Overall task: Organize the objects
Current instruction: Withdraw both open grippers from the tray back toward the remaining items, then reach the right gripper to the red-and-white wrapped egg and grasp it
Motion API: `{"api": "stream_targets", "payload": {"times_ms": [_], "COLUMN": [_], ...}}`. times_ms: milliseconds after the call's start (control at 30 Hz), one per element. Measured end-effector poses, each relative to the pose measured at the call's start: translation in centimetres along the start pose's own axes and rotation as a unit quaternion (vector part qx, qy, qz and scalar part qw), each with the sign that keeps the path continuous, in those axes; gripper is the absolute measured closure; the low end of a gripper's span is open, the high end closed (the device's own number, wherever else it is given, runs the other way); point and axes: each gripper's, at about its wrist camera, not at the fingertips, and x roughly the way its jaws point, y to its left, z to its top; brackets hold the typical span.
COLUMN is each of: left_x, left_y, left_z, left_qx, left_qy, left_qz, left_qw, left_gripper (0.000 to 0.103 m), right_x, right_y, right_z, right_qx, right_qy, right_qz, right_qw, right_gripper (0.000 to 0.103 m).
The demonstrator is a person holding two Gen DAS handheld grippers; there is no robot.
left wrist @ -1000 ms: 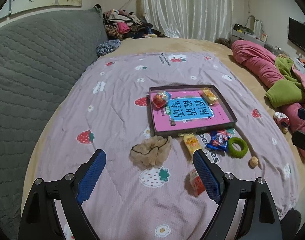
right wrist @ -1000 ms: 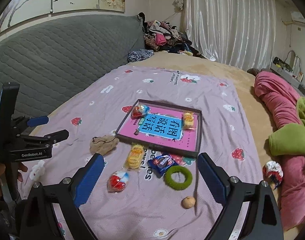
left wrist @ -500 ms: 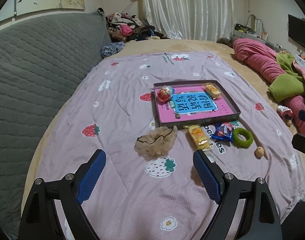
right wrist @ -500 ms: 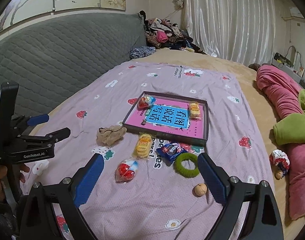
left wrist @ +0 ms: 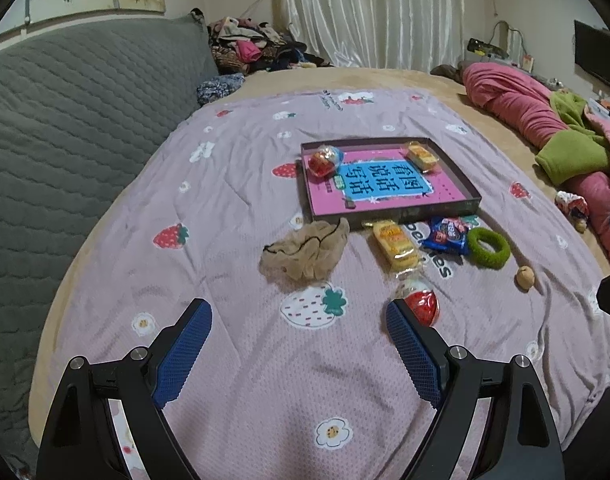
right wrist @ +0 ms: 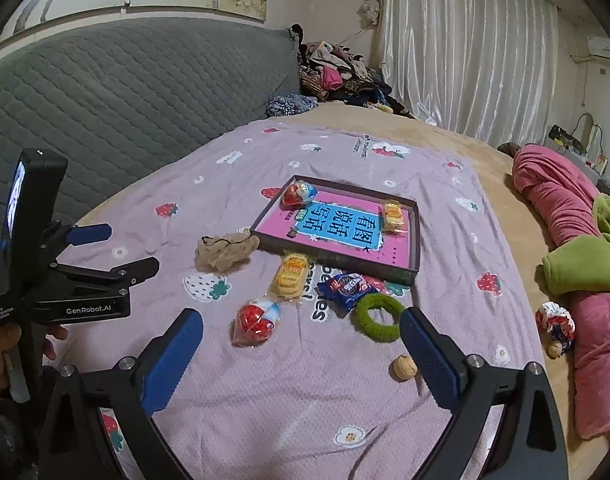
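So the tray (right wrist: 415, 240) sits mid-bed on the strawberry blanket (right wrist: 345, 400), already holding a red-and-blue candy egg (right wrist: 299, 194) in one far corner and a yellow snack pack (right wrist: 393, 214) in the other. Everything else is loose along the tray's near edge: a beige scrunchie (right wrist: 225, 250), another yellow pack (right wrist: 291, 274), a blue wrapper (right wrist: 347, 286), a green hair ring (right wrist: 379, 316), a second candy egg (right wrist: 255, 320) and a walnut (right wrist: 404, 367) closest to the foot edge.

Both sets of tongs are spread wide and holding nothing: the right tongs (right wrist: 301, 356) hover over the egg and ring, the left tongs (left wrist: 299, 344) hang back over the blanket nearer the headboard (left wrist: 65, 120) side.

What could go wrong, I'd guess: the egg and walnut are round and the bed is soft, so pushing down could roll them away. The crinkly wrappers could slip out of a pinch. The two tongs are also close enough to bump.

Readable stuff: the tray liner says 看图说话写话, and the left tool body reads "GenRobot.AI".
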Motion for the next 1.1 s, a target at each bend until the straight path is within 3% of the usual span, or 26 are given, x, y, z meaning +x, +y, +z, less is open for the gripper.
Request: {"api": "stream_targets", "payload": {"times_ms": [567, 1100], "left_x": [1.2, 4.5], "left_y": [-1.9, -1.4], "left_z": [-2.1, -3.0], "left_qx": [0.019, 0.019], "left_qy": [0.001, 0.017], "left_qz": [0.004, 0.005], "left_qw": [0.9998, 0.9997], "left_gripper": [0.013, 0.013], "right_x": [2.0, 5.8], "right_y": [-1.6, -0.2], "right_z": [-3.0, -4.2], "right_qx": [0.015, 0.011], "right_qy": [0.020, 0.044], "right_qz": [0.002, 0.015], "right_qw": [1.000, 0.999], "right_gripper": [0.003, 0.003]}}
